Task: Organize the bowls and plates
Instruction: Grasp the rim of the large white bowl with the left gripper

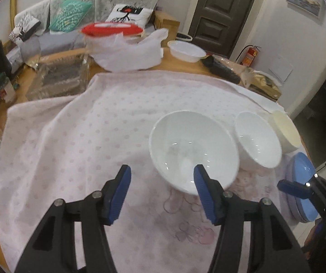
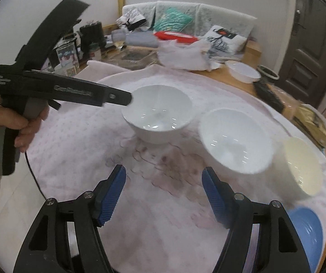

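White glazed bowls sit in a row on a pale pink dotted cloth (image 1: 76, 136) that covers a round wooden table (image 1: 179, 63). From the left wrist view the large white bowl (image 1: 192, 150) is nearest, its rim just behind the right-hand blue pad of the left gripper (image 1: 161, 193), whose jaws are spread wide with nothing between them. Just beside it sits a smaller white bowl (image 1: 257, 140), then a cream bowl (image 1: 285, 132) near the table edge. A blue plate (image 1: 304, 186) lies at the far right, with part of the right gripper above it.

The right wrist view shows what the other cannot: the whole left gripper (image 2: 126, 99) from the side, a black pistol-shaped tool held in a hand (image 2: 24, 125), its tip at the rim of the large white bowl (image 2: 158, 113). Here the smaller white bowl (image 2: 235, 140) and the cream bowl (image 2: 304, 166) look tilted by the lens, and only a slice of the blue plate (image 2: 306, 234) shows at the bottom corner. The right gripper (image 2: 164, 195) hangs over bare cloth, its ribbed blue pads well apart and empty.

Further back on the wood lie a shallow white dish (image 1: 186, 50), a crumpled white bag (image 1: 131, 52) and a red lid (image 1: 111, 29).
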`<state>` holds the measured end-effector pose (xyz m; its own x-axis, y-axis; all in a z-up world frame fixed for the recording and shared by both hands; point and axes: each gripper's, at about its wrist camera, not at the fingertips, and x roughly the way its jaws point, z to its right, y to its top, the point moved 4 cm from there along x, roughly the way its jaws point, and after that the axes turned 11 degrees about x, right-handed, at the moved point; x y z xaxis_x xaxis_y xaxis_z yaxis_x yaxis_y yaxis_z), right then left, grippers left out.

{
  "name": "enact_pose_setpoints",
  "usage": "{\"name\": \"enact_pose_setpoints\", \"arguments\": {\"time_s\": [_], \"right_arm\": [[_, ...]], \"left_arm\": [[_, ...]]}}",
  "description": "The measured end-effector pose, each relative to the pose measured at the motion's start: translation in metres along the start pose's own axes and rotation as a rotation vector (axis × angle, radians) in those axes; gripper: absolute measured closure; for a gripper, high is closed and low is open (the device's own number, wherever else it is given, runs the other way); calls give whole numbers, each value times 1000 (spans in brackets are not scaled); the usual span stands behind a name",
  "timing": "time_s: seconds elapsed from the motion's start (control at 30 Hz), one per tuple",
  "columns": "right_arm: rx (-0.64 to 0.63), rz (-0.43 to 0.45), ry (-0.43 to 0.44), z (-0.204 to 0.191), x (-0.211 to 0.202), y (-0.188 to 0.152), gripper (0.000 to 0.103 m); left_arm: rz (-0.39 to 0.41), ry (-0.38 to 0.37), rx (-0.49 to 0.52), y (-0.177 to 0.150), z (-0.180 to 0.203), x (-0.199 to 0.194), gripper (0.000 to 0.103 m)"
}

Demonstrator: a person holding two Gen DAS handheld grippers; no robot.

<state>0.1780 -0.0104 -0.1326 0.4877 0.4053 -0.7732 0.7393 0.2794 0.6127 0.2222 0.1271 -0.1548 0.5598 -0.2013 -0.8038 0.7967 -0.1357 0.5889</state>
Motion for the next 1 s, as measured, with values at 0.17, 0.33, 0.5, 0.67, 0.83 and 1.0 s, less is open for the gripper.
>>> {"name": "enact_pose_setpoints", "arguments": {"time_s": [0.17, 0.33, 0.5, 0.67, 0.83, 1.0], "right_arm": [[-9, -16, 3, -6, 20, 6, 38], [-1, -20, 7, -9, 35, 10, 38], [-2, -18, 9, -13, 45, 16, 38], [-24, -7, 14, -17, 55, 23, 38], [-66, 3, 14, -24, 63, 27, 33], [-77, 4, 0, -24, 72, 32, 31]], "left_arm": [[-34, 26, -2, 5, -6, 27, 63], [-33, -3, -16, 8, -11, 35, 75], [-40, 5, 10, 8, -13, 37, 79], [-50, -14, -19, 5, -23, 42, 79], [-57, -31, -10, 5, -22, 48, 83], [-63, -32, 8, 6, -17, 55, 91]]}}
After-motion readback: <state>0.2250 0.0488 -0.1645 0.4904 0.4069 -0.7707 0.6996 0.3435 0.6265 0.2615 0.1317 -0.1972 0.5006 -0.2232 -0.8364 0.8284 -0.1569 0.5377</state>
